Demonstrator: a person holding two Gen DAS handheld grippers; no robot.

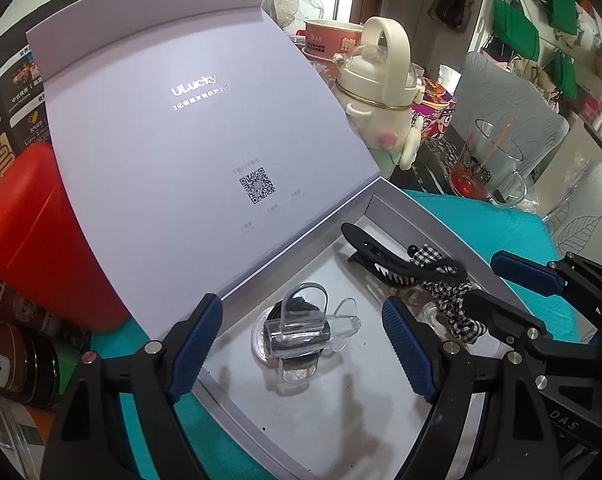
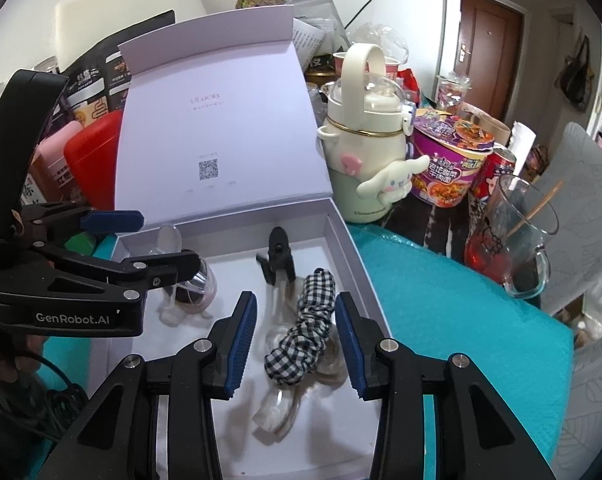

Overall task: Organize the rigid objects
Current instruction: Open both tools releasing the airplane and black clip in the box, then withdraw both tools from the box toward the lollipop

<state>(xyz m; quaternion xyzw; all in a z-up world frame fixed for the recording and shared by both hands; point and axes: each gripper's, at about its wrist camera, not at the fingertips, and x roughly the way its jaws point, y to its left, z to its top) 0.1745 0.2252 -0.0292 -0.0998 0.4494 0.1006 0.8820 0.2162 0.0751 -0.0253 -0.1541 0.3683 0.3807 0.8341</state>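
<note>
A white box (image 1: pixel 385 200) (image 2: pixel 343 236) lies on a teal cloth with its lid tilted up behind. Inside lie a clear claw clip (image 1: pixel 297 328) (image 2: pixel 193 280), a black hair clip (image 1: pixel 381 252) (image 2: pixel 279 256), a black-and-white checked scrunchie (image 1: pixel 453 300) (image 2: pixel 301 328) and a pearly clip (image 2: pixel 277 408) beneath it. My left gripper (image 1: pixel 301 348) (image 2: pixel 153 240) is open, its pads wide on either side of the clear clip and not touching it. My right gripper (image 2: pixel 297 344) (image 1: pixel 505 292) is open over the scrunchie, which lies between the pads without being pressed.
A cream character bottle (image 1: pixel 377 92) (image 2: pixel 365 140) and a glass mug (image 1: pixel 485 164) (image 2: pixel 509 232) stand right of the box. A purple noodle cup (image 2: pixel 449 160) sits behind. A red container (image 1: pixel 41 240) (image 2: pixel 89 160) and jars (image 1: pixel 17 364) crowd the left. The teal cloth (image 2: pixel 441 300) spreads to the right.
</note>
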